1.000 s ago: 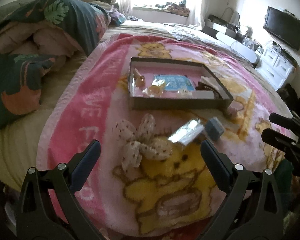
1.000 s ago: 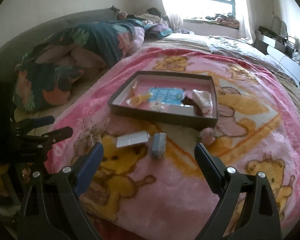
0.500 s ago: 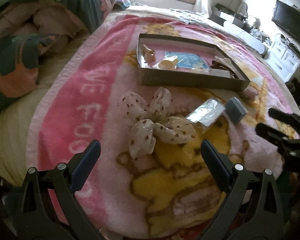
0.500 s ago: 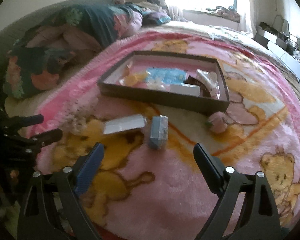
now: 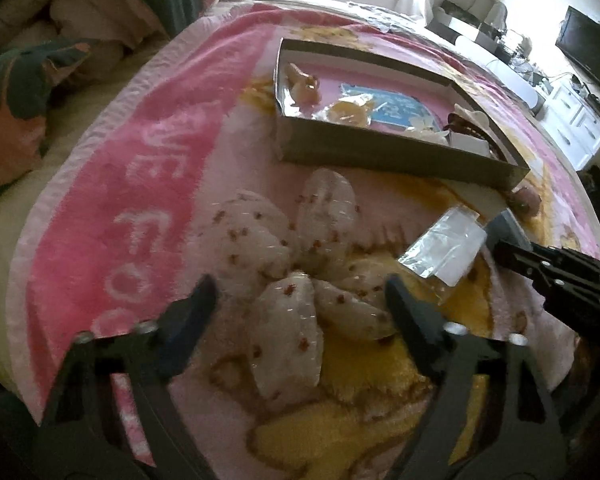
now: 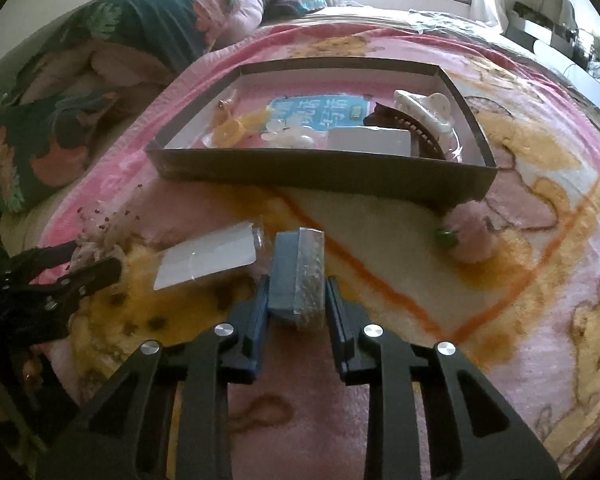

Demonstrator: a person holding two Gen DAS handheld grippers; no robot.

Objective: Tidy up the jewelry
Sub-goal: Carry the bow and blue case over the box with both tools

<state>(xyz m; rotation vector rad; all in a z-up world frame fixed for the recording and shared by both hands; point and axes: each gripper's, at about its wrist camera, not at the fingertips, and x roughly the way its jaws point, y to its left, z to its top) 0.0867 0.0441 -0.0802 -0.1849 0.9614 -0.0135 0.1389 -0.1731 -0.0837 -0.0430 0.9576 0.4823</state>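
While right gripper (image 6: 296,304) jaws bracket blue box (image 6: 297,272), not yet clamped: centre, squeeze. Left gripper (image 5: 300,300) jaws open over bow (image 5: 300,264).

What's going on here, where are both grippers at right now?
A person is sorting jewelry on a bed into the cardboard tray. The right gripper straddles the small blue box, fingers close on both sides; a firm grip is unclear. The left gripper is open around the white dotted bow, not closed. A clear packet and pink pom-pom lie loose on the blanket.
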